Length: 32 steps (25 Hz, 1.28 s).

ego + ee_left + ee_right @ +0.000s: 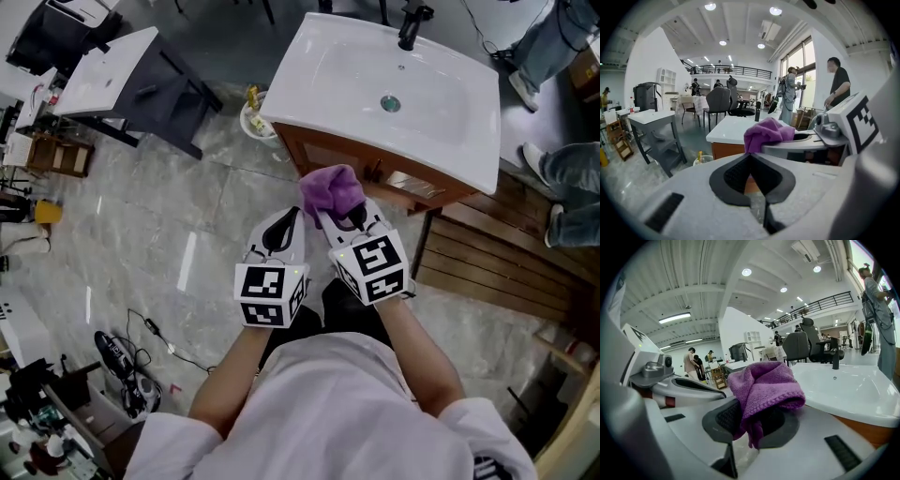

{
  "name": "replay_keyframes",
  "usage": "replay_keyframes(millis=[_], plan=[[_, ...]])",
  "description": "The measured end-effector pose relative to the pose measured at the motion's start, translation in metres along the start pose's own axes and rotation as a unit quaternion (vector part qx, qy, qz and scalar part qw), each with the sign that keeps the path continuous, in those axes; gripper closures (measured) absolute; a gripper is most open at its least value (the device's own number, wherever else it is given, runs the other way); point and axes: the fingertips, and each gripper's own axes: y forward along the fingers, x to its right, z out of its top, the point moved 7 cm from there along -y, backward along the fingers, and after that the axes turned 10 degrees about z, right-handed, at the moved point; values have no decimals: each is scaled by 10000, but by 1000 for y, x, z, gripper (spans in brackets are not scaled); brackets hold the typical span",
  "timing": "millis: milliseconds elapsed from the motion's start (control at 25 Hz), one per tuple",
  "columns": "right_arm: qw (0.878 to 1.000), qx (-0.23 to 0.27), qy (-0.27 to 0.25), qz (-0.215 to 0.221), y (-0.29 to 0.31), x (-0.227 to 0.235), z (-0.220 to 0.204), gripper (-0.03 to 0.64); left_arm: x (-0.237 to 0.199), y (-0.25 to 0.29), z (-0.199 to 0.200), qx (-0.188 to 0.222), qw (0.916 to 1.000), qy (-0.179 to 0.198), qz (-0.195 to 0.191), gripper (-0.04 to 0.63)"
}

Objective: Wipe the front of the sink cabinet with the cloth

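Observation:
The sink cabinet has a white basin [394,84] with a black tap [411,26] and a brown wooden front [323,155]. A purple cloth [331,190] is bunched in my right gripper [343,217], which is shut on it just in front of the cabinet's wooden face. In the right gripper view the cloth [764,390] spills over the jaws of that gripper [752,420], with the basin [848,385] to the right. My left gripper [284,228] sits beside it on the left, shut and empty. In the left gripper view its jaws [750,159] meet, and the cloth [766,133] shows above them.
A white pail with bottles [255,117] stands on the floor at the cabinet's left corner. A grey table with a white top [112,75] is further left. A wooden slat platform [487,258] lies to the right, with people's legs [567,178] beyond. Cables [122,356] lie at lower left.

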Motion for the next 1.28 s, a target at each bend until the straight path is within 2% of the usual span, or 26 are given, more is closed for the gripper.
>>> replay_keyframes(millis=[200, 520, 920, 1280], plan=[[10000, -27, -46, 47, 35, 9, -6, 549, -21, 23, -8, -6, 10000, -88, -2, 591], [9992, 30, -390, -83, 96, 13, -16, 549, -62, 61, -33, 152, 9998, 34, -122, 591], [9965, 113, -788, -252, 184, 27, -68, 549, -120, 122, -89, 488, 9979, -336, -263, 591], [9920, 303, -1220, -90, 254, 52, -120, 549, -157, 179, -139, 901, 9957, -118, -201, 591]])
